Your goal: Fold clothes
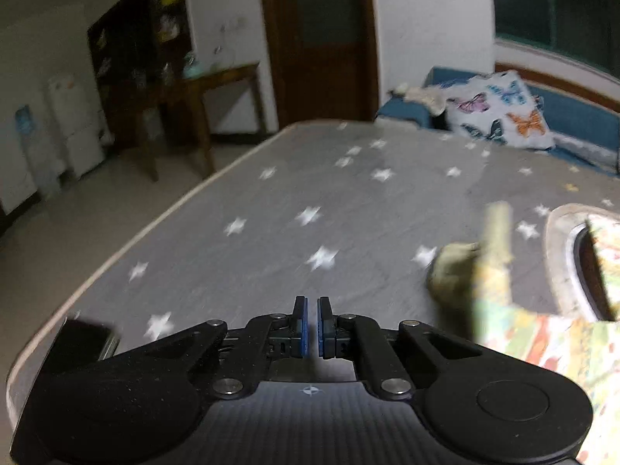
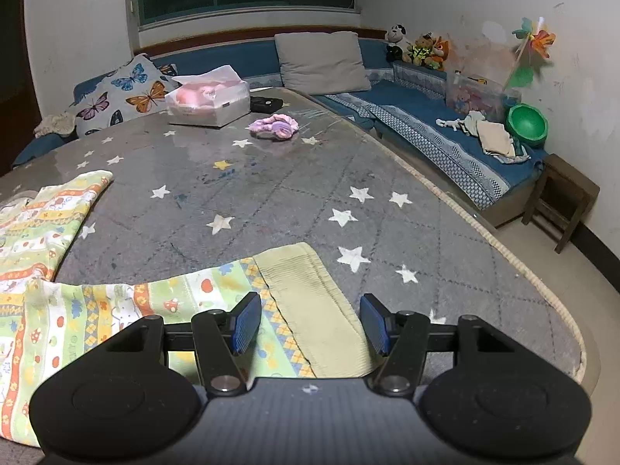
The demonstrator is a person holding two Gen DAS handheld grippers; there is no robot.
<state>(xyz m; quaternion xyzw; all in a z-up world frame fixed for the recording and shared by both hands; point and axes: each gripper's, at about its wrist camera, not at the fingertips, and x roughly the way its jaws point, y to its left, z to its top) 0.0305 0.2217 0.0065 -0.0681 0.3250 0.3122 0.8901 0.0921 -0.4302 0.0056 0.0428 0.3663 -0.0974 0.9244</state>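
My right gripper, jaws apart and empty, hangs over the printed garment's green cuff, sleeve running toward lower left of frame; left gripper, pinched together on nothing, sits farther off over starred mat.

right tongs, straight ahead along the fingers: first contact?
Most likely the garment's green ribbed cuff, lying between the open right tongs just ahead. Beyond it is only the star-print table cover. Depth is uncertain.

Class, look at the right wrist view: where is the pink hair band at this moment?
The pink hair band lies on the grey star-patterned table, toward its far end, just right of and nearer than the tissue box.
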